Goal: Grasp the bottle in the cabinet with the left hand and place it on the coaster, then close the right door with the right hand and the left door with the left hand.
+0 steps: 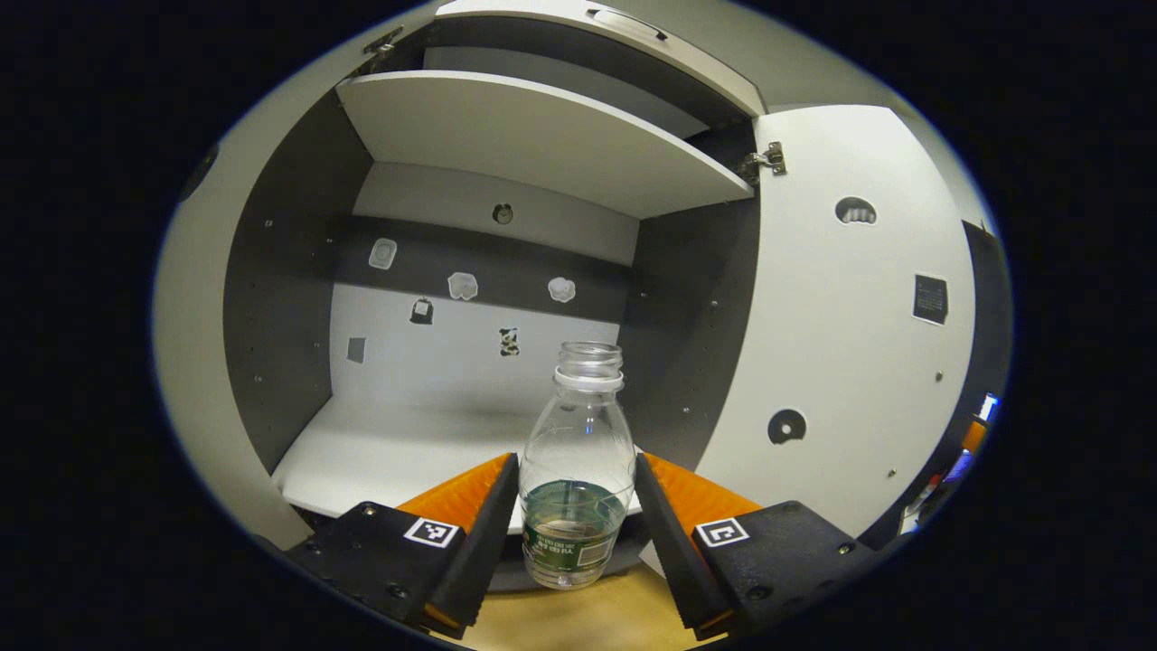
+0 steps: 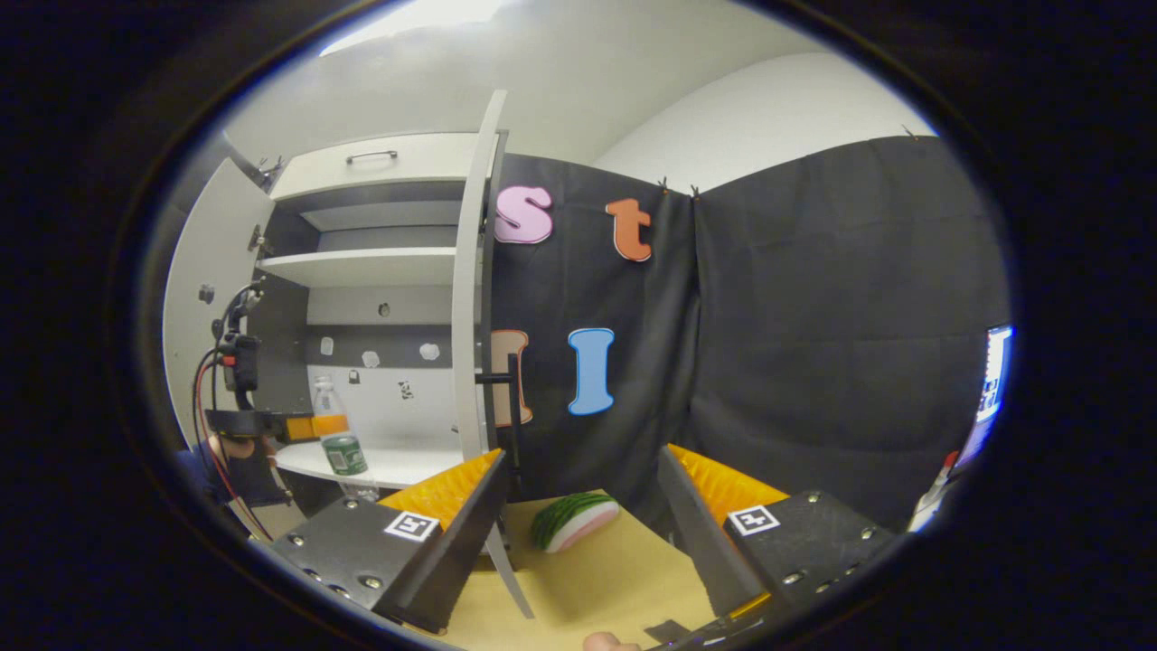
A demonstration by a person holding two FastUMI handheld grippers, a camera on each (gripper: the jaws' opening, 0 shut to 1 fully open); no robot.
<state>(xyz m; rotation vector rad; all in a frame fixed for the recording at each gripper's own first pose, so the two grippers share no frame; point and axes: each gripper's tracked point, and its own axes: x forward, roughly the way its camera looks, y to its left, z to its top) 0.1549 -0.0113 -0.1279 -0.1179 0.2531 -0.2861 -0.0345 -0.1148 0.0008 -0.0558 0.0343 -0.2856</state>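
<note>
The cabinet [image 1: 506, 136] is taken as the reference. Both of its doors are seen swung open, and grey shelves are seen inside. In the left gripper view, the left gripper [image 1: 577, 506] is held in front of the cabinet's lower shelf [image 1: 389, 452]. The clear, uncapped bottle [image 1: 576, 470] is seen between its fingers, which are closed against the bottle's sides. Small stickers are seen on the cabinet's back panel [image 1: 452, 334]. A tan table [image 2: 597, 579] is seen below the cabinet. In the right gripper view, the right gripper [image 2: 583, 520] is held over this table with its fingers spread apart and nothing between them. A watermelon-slice item [image 2: 571, 521] is seen lying on the table, right of the cabinet.
</note>
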